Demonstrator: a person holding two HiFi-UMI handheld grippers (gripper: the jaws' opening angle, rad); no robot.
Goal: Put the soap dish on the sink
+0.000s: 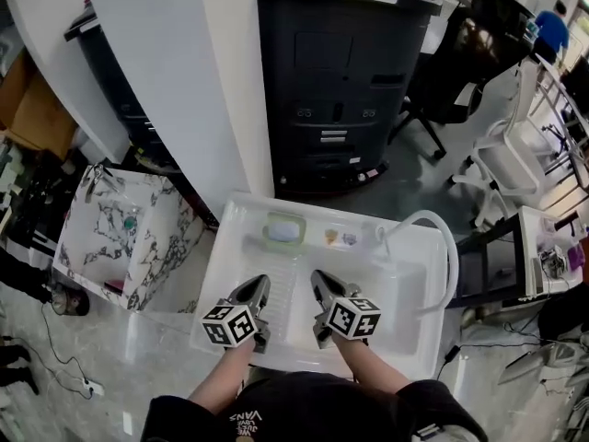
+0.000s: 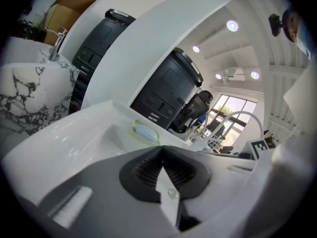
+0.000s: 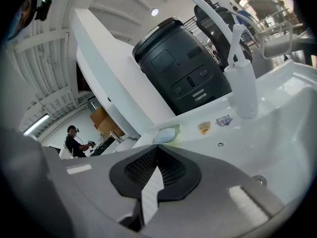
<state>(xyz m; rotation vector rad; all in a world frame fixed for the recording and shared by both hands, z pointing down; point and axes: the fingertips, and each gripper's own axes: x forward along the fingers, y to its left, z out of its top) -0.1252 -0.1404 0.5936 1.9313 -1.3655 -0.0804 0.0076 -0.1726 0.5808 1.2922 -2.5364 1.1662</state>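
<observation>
A pale green soap dish (image 1: 283, 230) holding a blue bar of soap sits on the back ledge of the white sink (image 1: 217, 284), left of the tap. The dish also shows in the left gripper view (image 2: 145, 132) and in the right gripper view (image 3: 166, 134). My left gripper (image 1: 260, 282) and right gripper (image 1: 317, 276) hover side by side over the basin, nearer me than the dish and apart from it. Both point toward the ledge. The jaws of the left gripper (image 2: 161, 148) and the right gripper (image 3: 156, 147) are shut with nothing between them.
A white curved tap (image 1: 431, 221) rises at the sink's back right, with two stickers (image 1: 339, 238) beside it. A tall black bin (image 1: 340, 81) stands behind the sink. A marble-patterned basin (image 1: 129, 233) is at the left, and a white chair (image 1: 511, 159) at the right.
</observation>
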